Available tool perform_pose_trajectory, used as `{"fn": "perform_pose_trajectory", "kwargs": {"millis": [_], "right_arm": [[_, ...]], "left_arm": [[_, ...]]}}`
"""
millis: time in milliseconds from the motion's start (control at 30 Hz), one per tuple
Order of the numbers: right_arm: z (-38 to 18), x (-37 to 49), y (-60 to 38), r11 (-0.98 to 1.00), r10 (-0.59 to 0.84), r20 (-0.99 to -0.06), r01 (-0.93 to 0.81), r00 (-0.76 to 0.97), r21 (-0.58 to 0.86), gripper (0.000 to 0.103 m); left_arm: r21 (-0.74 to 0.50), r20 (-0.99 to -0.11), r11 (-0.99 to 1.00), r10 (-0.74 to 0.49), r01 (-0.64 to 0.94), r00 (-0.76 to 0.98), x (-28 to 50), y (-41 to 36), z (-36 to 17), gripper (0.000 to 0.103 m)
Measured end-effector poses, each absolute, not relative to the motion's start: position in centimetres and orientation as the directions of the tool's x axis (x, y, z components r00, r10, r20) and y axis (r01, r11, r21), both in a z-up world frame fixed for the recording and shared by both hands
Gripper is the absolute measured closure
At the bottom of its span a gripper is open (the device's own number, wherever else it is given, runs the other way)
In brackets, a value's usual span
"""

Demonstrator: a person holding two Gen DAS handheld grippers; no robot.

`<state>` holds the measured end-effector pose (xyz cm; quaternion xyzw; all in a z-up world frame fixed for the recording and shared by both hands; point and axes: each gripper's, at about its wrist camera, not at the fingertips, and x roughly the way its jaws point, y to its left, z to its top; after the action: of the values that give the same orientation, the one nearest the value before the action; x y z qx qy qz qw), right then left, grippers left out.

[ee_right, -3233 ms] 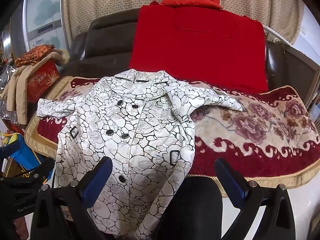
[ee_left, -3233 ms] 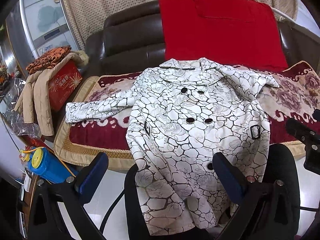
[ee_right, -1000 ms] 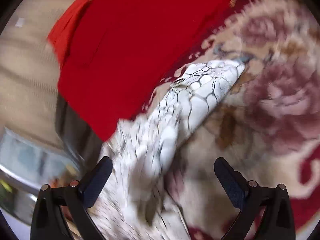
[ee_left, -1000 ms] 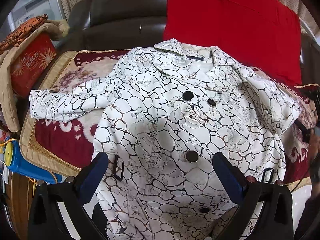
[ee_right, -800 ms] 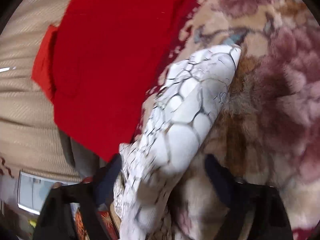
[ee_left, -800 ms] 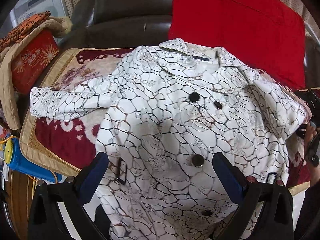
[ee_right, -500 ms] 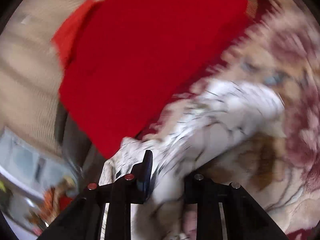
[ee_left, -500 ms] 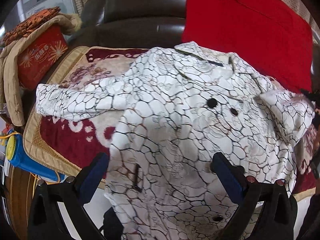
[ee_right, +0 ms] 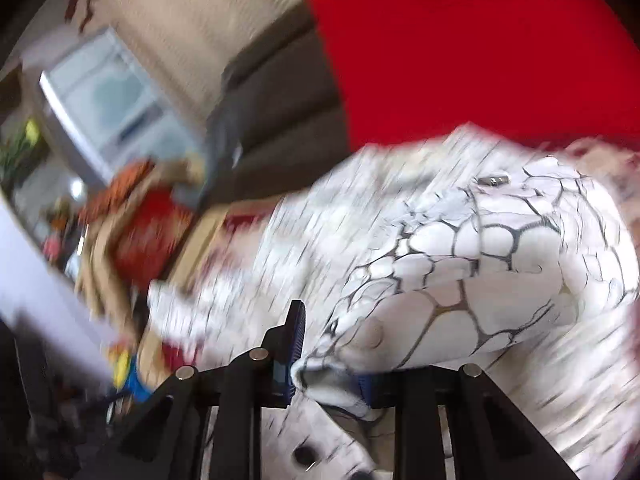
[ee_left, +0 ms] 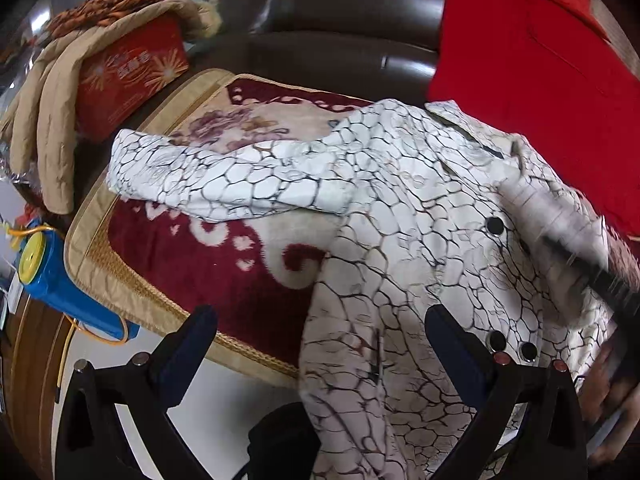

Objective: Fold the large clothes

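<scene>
A white coat (ee_left: 400,216) with a dark crackle print and black buttons lies face up on the sofa blanket (ee_left: 224,264), its hem hanging over the front edge. Its left sleeve (ee_left: 224,176) lies stretched out to the left. My left gripper (ee_left: 320,340) is open and empty, hovering above the coat's lower left side. My right gripper (ee_right: 326,376) is shut on the cuff of the right sleeve (ee_right: 480,272) and holds it over the coat's chest; it shows blurred at the right of the left wrist view (ee_left: 580,248).
A dark leather sofa (ee_left: 332,40) carries a red cloth (ee_left: 532,68) over its back. A red box (ee_left: 128,72) with a beige jacket (ee_left: 44,128) draped on it stands at the left. A blue container (ee_left: 60,284) lies on the floor.
My right gripper closed on the right sleeve's cuff and swung it left over the coat's front. My left gripper moved closer and to the left, staying open.
</scene>
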<state>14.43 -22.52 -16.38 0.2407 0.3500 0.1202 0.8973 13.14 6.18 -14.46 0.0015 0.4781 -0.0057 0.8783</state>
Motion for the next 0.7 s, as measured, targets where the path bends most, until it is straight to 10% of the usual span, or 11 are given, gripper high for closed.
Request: {"fn": "perform_pose_trajectory", "kwargs": {"millis": [100, 167, 267, 700], "right_arm": [[-19.7, 14.5, -19.9, 0.849, 0.454, -0.669, -0.057, 0.588, 0.526, 0.055], [-21.1, 14.1, -20.1, 0.801, 0.527, -0.641, -0.075, 0.558, 0.593, 0.030], [-20.5, 12.3, -21.6, 0.759, 0.574, -0.570, -0.121, 0.588, 0.640, 0.019], [-22.0, 6.7, -37.0, 0.410, 0.470, -0.206, -0.006, 0.858, 0.912, 0.030]], "left_arm": [[-0.015, -0.834, 1.000, -0.020, 0.013, 0.551, 13.3, 6.4, -14.1, 0.000], [-0.009, -0.829, 1.000, -0.023, 0.027, 0.558, 13.3, 6.0, -13.9, 0.000], [0.003, -0.823, 0.998, -0.034, 0.063, 0.566, 13.7, 4.6, -13.7, 0.000], [0.130, -0.804, 0.920, -0.119, 0.369, 0.582, 13.1, -9.2, -15.0, 0.000]]}}
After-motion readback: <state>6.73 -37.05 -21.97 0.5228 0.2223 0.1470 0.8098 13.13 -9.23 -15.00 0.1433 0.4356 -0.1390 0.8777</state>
